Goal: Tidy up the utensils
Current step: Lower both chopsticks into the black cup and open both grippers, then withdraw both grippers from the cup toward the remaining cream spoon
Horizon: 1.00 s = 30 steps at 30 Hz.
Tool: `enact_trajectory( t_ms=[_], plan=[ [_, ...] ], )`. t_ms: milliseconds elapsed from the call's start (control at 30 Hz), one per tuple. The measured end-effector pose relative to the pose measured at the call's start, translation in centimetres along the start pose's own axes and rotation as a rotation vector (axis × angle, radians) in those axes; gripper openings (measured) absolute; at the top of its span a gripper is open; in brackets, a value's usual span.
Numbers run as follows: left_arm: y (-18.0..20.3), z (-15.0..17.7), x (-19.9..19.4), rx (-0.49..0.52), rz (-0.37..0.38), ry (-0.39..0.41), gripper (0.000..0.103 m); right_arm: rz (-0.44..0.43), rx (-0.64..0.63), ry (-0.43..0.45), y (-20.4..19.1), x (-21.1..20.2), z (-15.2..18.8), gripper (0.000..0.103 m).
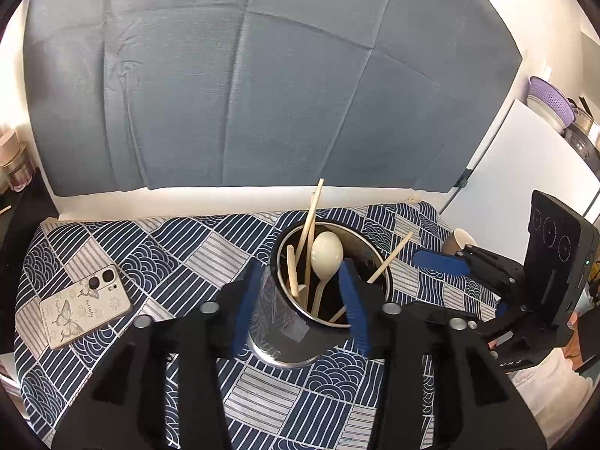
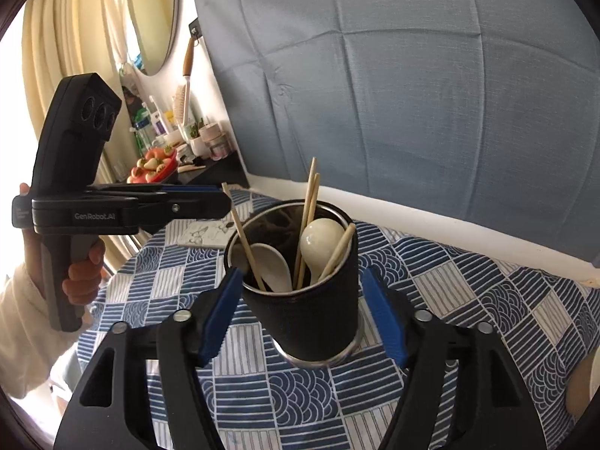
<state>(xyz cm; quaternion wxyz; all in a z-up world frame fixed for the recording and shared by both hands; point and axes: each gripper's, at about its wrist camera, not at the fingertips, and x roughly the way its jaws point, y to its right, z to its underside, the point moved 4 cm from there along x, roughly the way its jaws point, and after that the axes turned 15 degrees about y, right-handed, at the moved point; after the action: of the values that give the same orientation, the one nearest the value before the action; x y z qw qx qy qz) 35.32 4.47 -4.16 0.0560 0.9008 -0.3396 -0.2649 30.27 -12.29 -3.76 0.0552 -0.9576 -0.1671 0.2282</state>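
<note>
A dark metal utensil holder (image 1: 288, 322) (image 2: 307, 311) stands on the blue patterned tablecloth (image 1: 168, 258). It holds wooden chopsticks (image 1: 309, 221) (image 2: 309, 202) and cream spoons (image 1: 327, 253) (image 2: 318, 242); a white soup spoon (image 2: 275, 266) shows in the right wrist view. My left gripper (image 1: 300, 285) is open, its blue pads on either side of the holder's near rim. My right gripper (image 2: 302, 303) is open, its pads flanking the holder without touching. The right gripper also shows at the right of the left wrist view (image 1: 442, 262). The left gripper shows hand-held in the right wrist view (image 2: 202, 197).
A phone in a butterfly case (image 1: 84, 307) lies on the cloth at the left. A cream cup (image 1: 459, 242) sits at the table's right edge. A blue-grey padded panel (image 1: 262, 75) backs the table. A side shelf with fruit and bottles (image 2: 161, 157) stands at the far left.
</note>
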Motion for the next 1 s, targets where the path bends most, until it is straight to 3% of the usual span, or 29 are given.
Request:
enact_trajectory(
  t_ms=[133,200,233,267,500,700,1000],
  plan=[
    [-0.3,0.8,-0.9,0.011,-0.037,0.006,0.079,0.037,-0.031,-0.028,0.5,-1.2,0.8,0.086],
    [-0.4,1.2,-1.2,0.011,-0.062,0.002,0.083,0.044,-0.031,-0.052,0.9,-1.4,1.4,0.086],
    [-0.5,1.5,-1.3,0.001,-0.076,-0.005,0.091,0.046,-0.029,-0.068,1.1,-1.4,1.7,0.086],
    [-0.6,1.8,-1.4,-0.009,-0.089,-0.006,0.093,0.052,-0.033,-0.083,1.4,-1.4,2.1,0.086],
    [0.0,5.0,-1.5,-0.04,-0.181,-0.068,0.095,0.026,-0.062,-0.184,2.7,-1.8,4.1,0.087],
    [2.3,8.3,-2.0,-0.066,-0.216,-0.113,0.096,-0.034,-0.09,-0.26,3.8,-2.1,5.3,0.088],
    [5.7,13.8,-1.9,-0.064,-0.248,-0.158,0.096,-0.07,-0.167,-0.289,4.7,-3.0,8.5,0.088]
  ],
)
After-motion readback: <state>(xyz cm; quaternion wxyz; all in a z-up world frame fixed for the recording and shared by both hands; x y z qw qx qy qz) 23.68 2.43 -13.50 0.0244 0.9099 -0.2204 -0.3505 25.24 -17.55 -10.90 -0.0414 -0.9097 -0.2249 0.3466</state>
